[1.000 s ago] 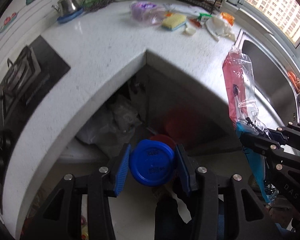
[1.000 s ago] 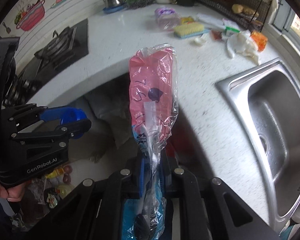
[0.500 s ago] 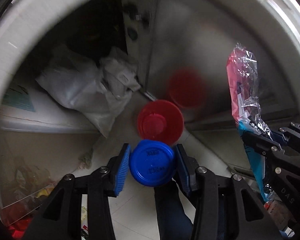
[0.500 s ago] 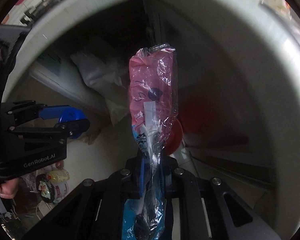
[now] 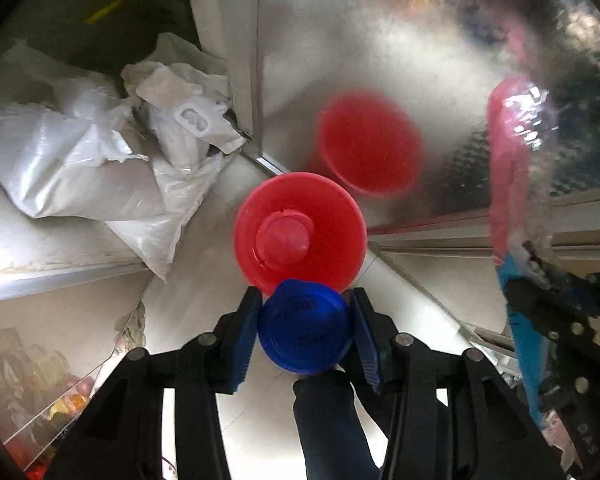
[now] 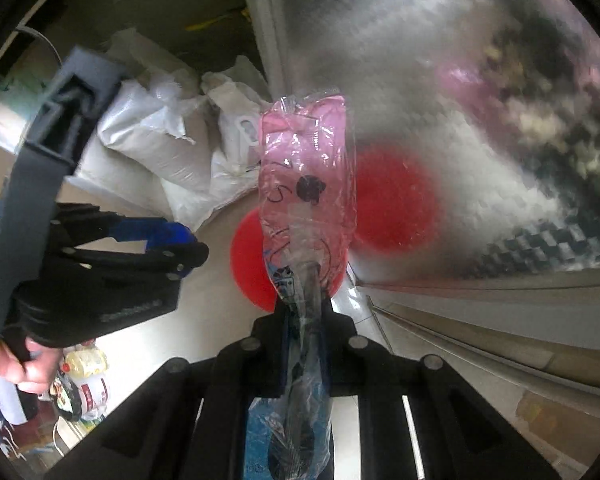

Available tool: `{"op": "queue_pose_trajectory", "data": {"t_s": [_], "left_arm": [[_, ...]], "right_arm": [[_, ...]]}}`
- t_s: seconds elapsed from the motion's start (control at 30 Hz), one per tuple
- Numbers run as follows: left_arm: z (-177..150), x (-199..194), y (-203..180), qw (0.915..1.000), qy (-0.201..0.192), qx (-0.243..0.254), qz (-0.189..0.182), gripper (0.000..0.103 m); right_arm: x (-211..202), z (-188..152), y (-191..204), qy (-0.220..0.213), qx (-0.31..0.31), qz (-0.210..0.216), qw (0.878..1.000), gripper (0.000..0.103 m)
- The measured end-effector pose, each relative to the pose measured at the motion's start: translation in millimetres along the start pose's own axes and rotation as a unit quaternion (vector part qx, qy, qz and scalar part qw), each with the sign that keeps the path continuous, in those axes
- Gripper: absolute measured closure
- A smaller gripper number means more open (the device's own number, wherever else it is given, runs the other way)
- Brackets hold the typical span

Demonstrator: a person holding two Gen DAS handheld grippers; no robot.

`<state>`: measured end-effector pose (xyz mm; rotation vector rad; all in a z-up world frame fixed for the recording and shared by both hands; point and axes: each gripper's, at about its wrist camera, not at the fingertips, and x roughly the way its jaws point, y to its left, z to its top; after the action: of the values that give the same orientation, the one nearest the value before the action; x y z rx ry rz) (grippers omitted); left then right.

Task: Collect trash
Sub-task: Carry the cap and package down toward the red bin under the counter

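Two items in hand: left gripper point(image 5: 306, 330) clamps blue lid point(image 5: 305, 326); right gripper point(image 6: 303, 312) pinches plastic wrapper point(image 6: 306, 184). Both hover above red bin point(image 5: 300, 232); neither dropped yet.

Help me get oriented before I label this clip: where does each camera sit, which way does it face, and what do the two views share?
Left wrist: sits on the left gripper, looking down along its fingers at the red bin lid on the floor; its own fingers clamp a blue cap; the right gripper shows at the right edge.
Right wrist: sits on the right gripper, facing the same corner; its fingers pinch a pink plastic wrapper; the left gripper and left hand show.
Shared: red lid, white sacks, metal cabinet panel.
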<state>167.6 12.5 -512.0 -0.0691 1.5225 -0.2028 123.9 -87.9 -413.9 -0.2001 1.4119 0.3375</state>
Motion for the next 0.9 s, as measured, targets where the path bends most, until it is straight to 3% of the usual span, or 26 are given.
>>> {"op": "queue_pose_trajectory", "data": {"t_s": [0.13,0.23,0.67,0.8,0.9], "left_arm": [[6.2,11.4,0.7,0.9999,-0.007,0.001,-0.015,0.06],[9.2,10.5,4.4,0.9994,-0.016,-0.01,-0.029,0.044],[3.0,1.2,22.5,0.9997,-0.019,-0.007,-0.015,0.043],[-3.9,-2.8,33.6,0.9996,-0.025,-0.012,-0.004,0.016],[-11.8,-6.3,45.4,0.9992,-0.034,-0.019,0.006,0.012]], "right_arm": [[5.2,-6.6,12.6,0.003,0.013,0.001,1.0,0.092],[11.6,-7.7,14.5,0.008,0.013,0.0,1.0,0.092],[30.0,0.9,20.5,0.021,-0.001,0.006,1.0,0.092],[30.7,2.8,26.2,0.027,-0.013,0.012,0.999,0.092],[32.0,5.7,31.3,0.029,-0.024,0.017,0.999,0.092]]}}
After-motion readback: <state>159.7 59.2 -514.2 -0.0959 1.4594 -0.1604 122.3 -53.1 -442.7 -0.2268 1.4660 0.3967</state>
